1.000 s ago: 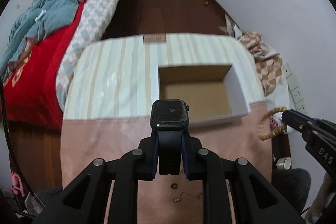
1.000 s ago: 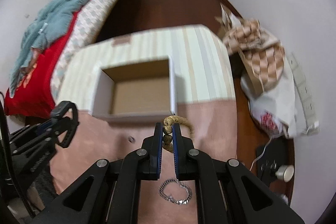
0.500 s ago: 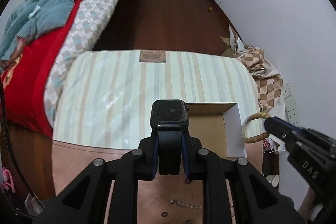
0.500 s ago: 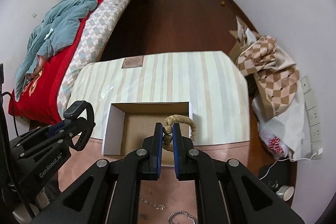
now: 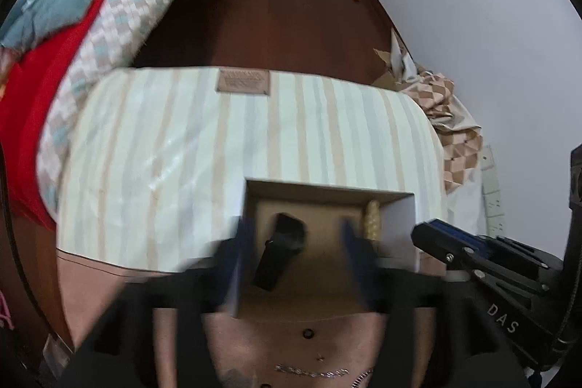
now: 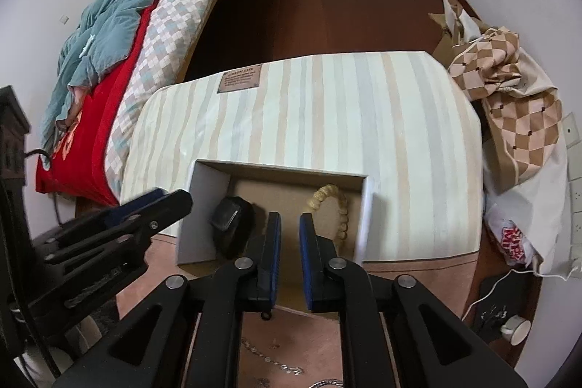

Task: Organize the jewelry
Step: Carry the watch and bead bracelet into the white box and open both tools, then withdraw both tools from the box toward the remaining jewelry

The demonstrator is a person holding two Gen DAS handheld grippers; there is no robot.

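An open cardboard box (image 5: 400,224) (image 6: 205,202) sits on the striped cloth. A black smartwatch (image 5: 285,242) (image 6: 232,220) lies loose in its left half. A tan bead bracelet (image 5: 373,222) (image 6: 334,206) lies by its right wall. My left gripper (image 5: 294,230), blurred, hangs over the box with its jaws opening wide; the watch sits below, free of the pads. My right gripper (image 6: 290,219) is above the box's near edge, its jaws opening a little, with nothing between them. Each gripper also shows in the other's view: the right gripper (image 5: 436,239) and the left gripper (image 6: 163,206).
Silver chains (image 5: 313,371) (image 6: 272,360) and a small ring (image 5: 308,333) lie on the pink cloth near me. The striped cushion (image 5: 182,151) runs behind the box. A bed with a red blanket (image 6: 91,133) is on the left, a checked bag (image 6: 516,104) on the right.
Both grippers moved forward over the box. The left let go of the watch and the right let go of the bracelet; both pieces now lie in the box.
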